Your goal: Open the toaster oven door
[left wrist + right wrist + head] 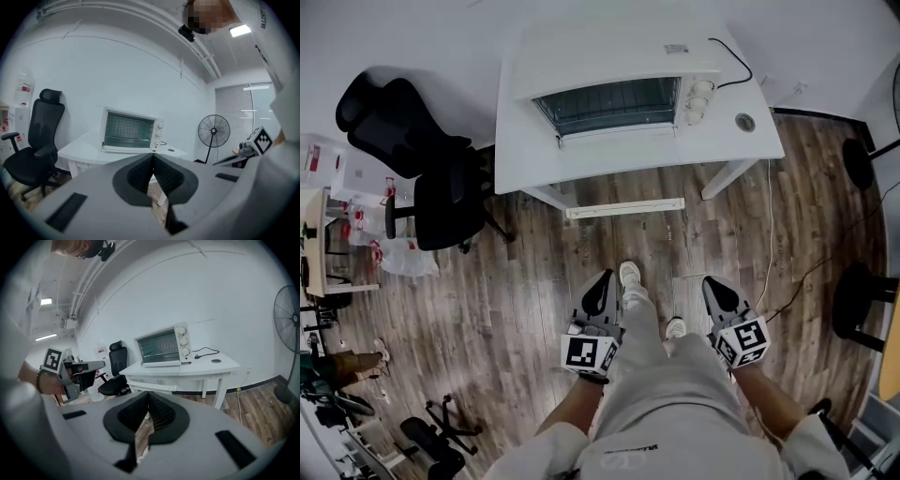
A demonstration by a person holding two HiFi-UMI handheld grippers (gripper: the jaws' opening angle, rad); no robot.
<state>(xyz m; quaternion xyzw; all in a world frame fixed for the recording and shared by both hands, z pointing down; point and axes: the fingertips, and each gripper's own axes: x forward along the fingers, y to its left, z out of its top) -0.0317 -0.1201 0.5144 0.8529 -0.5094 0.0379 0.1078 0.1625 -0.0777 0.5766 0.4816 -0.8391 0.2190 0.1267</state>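
Note:
The white toaster oven [619,98] stands on a white table [520,155] by the wall. Its glass door is closed, and its knobs [698,101] are on the right side. It also shows in the left gripper view [129,131] and the right gripper view [161,345], some way ahead. My left gripper [600,292] and right gripper [718,292] hang low beside the person's legs, well short of the table. Each has its jaws shut with nothing between them, as seen at the left gripper [152,158] and the right gripper [148,398].
A black office chair [422,178] stands left of the table. A power cord [733,58] runs from the oven's right side. A standing fan [213,133] is off to the right. Shelves with clutter [337,206] line the left, and a black stool [862,292] stands at right on the wooden floor.

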